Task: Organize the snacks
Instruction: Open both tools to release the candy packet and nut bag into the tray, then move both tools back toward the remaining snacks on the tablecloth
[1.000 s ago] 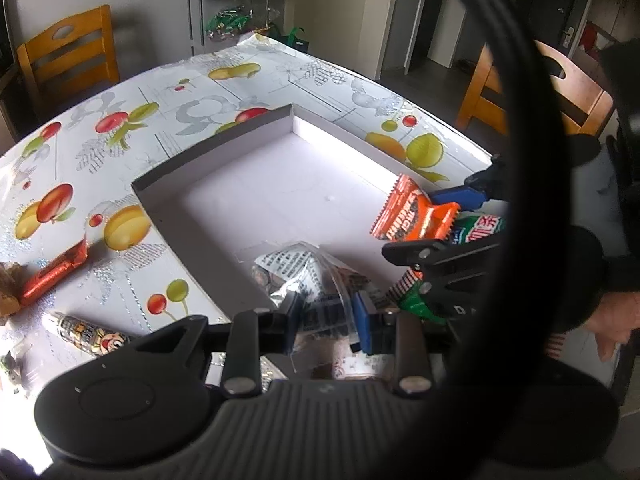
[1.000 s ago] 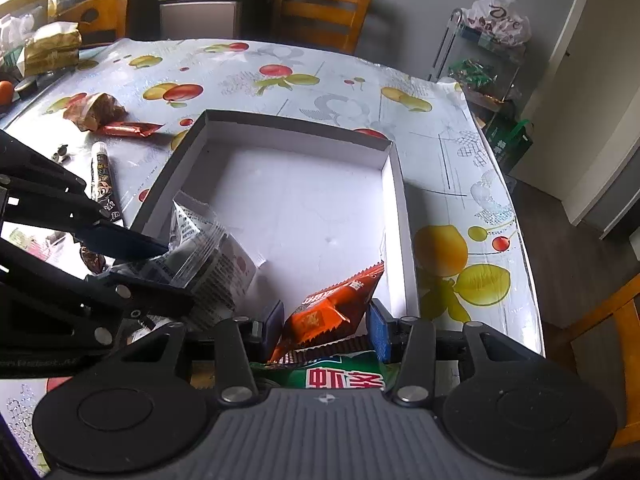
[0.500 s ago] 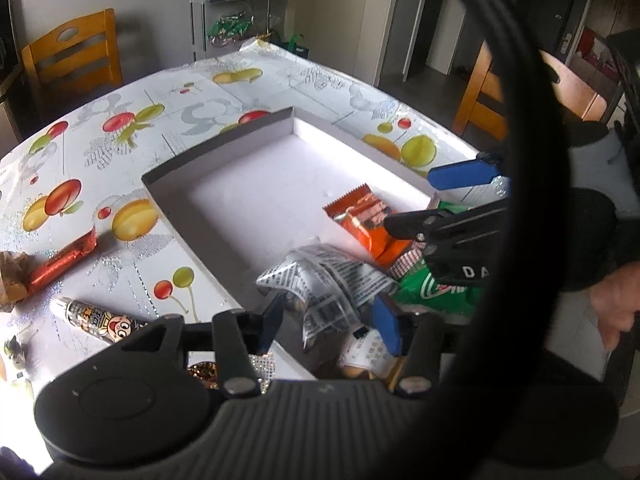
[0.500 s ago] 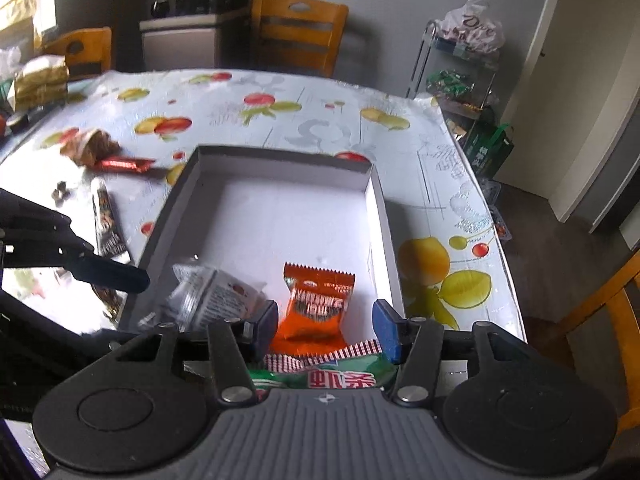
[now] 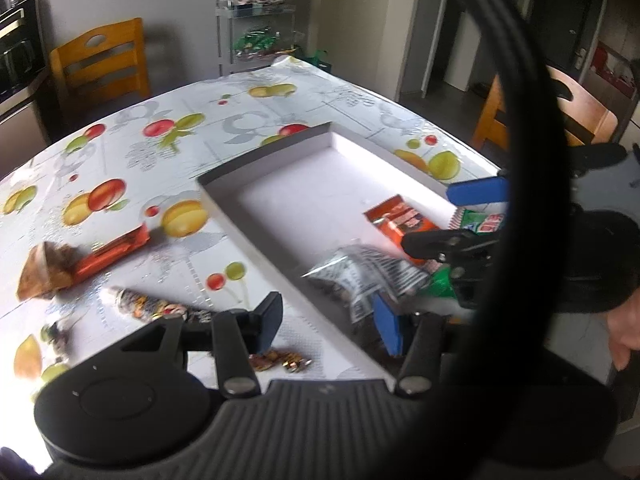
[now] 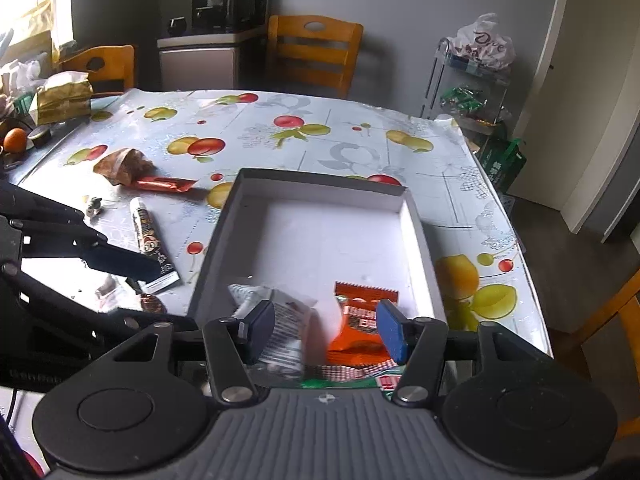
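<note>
A crinkled clear printed plastic packet (image 6: 276, 320) and a glossy orange foil sachet (image 6: 360, 324) are seen lying at six o'clock inside the shallow rectangular white cardboard tray (image 6: 420, 232), beneath the empty, spread left gripper (image 5: 328, 320) and the empty, still-widening right gripper (image 6: 326, 330).

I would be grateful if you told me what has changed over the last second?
The left gripper let go of the clear printed packet and the right gripper, fingers opening, released the orange packet; both now lie in the white box. The snacks on the tablecloth stayed put.
</note>
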Tool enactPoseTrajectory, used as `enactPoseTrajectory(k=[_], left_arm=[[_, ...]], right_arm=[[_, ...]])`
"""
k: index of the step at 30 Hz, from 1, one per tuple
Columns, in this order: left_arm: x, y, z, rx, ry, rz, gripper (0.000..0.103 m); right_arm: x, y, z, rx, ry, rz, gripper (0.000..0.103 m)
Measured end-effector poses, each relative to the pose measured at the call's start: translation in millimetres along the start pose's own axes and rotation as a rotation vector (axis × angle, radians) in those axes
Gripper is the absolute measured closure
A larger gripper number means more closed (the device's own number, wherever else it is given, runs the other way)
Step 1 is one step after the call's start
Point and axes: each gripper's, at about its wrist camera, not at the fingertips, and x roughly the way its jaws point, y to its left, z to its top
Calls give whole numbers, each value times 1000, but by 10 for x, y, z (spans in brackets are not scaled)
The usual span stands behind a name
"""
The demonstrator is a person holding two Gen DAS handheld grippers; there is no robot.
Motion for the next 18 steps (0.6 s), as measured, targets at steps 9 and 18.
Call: enactPoseTrajectory(k=[9, 18], left_arm=[[-157, 166, -111, -39, -13, 33, 53], [-249, 403, -226, -103, -13, 77, 53]], right_arm=[[-95, 164, -11, -18, -17, 22, 46], [-226, 477, -84, -46, -24, 95, 42]])
